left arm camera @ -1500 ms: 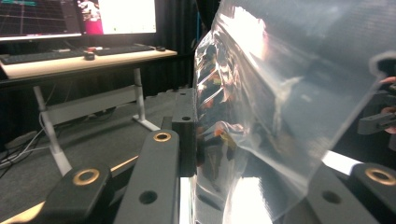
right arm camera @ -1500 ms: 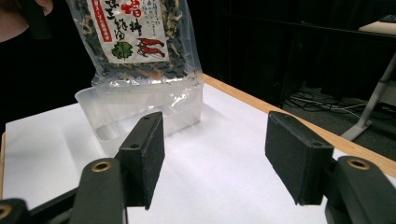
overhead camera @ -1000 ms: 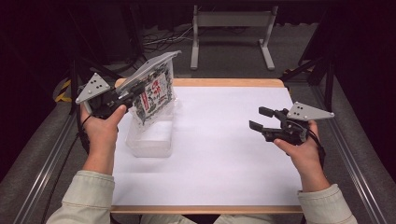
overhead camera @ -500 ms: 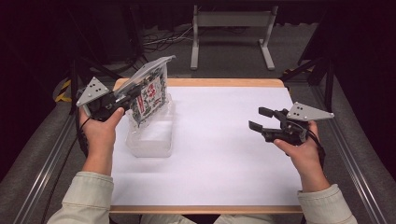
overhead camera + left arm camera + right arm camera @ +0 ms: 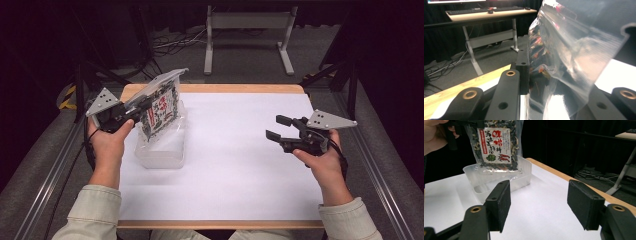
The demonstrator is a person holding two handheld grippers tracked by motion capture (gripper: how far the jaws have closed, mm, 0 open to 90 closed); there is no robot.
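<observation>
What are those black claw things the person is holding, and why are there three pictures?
They are hand-held grippers, like big tongs. One picture looks down from above the table. The other two come from small cameras riding on each gripper. The left gripper is shut on a clear bag of dried food, with a red and white label, holding it over a clear plastic tub. The right gripper is open and holds nothing, hovering over the white tabletop.

Pale cream cuffed sleeves (image 5: pixel 95 210) are worn on both forearms. Each black two-jaw handheld gripper, left (image 5: pixel 131 111) and right (image 5: pixel 278 128), is topped by a grey three-cornered plate with small holes. Brass-ringed pivots and flat black foam pads (image 5: pixel 499 202) are seen on the jaws.
</observation>
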